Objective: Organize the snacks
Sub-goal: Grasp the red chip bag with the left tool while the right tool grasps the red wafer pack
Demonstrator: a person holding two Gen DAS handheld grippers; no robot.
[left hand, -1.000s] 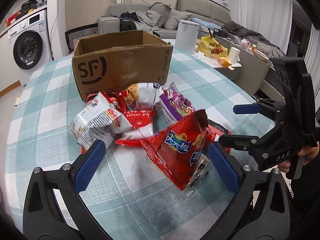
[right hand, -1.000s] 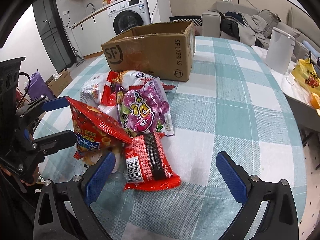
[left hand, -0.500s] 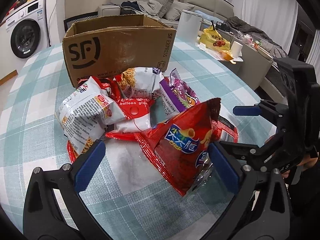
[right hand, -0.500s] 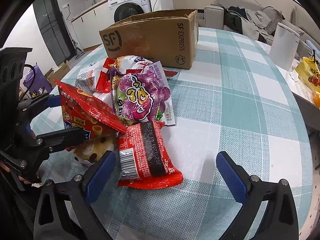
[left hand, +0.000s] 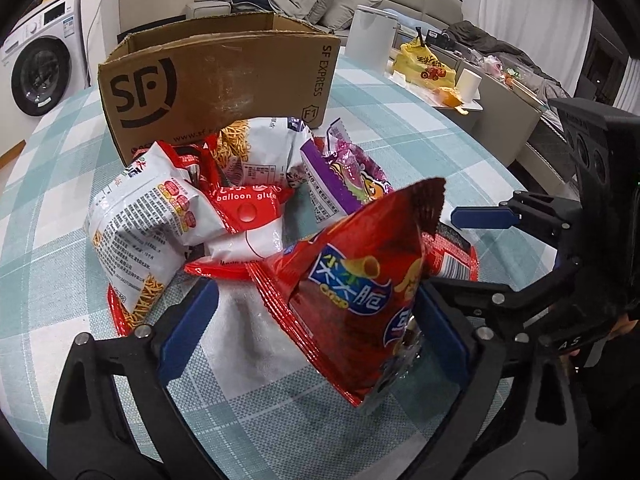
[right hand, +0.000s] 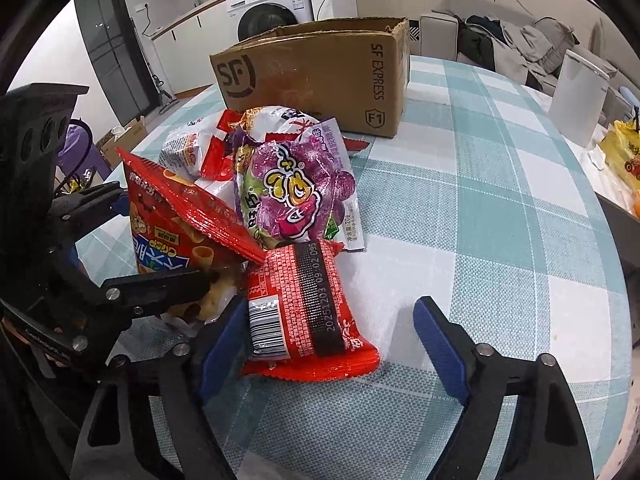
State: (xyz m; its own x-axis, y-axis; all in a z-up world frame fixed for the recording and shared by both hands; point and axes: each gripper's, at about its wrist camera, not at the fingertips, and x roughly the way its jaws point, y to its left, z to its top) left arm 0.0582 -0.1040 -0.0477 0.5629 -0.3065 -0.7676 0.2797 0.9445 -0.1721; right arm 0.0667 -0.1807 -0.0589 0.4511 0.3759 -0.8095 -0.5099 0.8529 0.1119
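A heap of snack bags lies on the checked tablecloth in front of an open cardboard box (left hand: pixel 216 80) (right hand: pixel 316 76). A red chip bag (left hand: pixel 360 280) (right hand: pixel 168 216) stands tilted between the jaws of my left gripper (left hand: pixel 314 330) (right hand: pixel 160 240). These jaws are closing; the right pad is at the bag and the left pad is clear of it. My right gripper (right hand: pixel 332 348) (left hand: pixel 460 252) straddles a flat red packet with a barcode (right hand: pixel 304 308). Its jaws are closing too, with a gap at the right pad. A purple bag (right hand: pixel 296 188) and a white bag (left hand: pixel 136 224) lie behind.
A white cylinder-shaped appliance (right hand: pixel 580 96) (left hand: pixel 370 36) stands at the table's far right edge, near a yellow bag (left hand: pixel 426 68). A washing machine (left hand: pixel 40 68) and a sofa with clothes are beyond the table. Bare cloth (right hand: pixel 500 208) stretches to the right of the heap.
Both pairs of jaws have narrowed. My left gripper has come forward and down onto the red chip bag. The right gripper has stayed about where it was, over the flat red packet.
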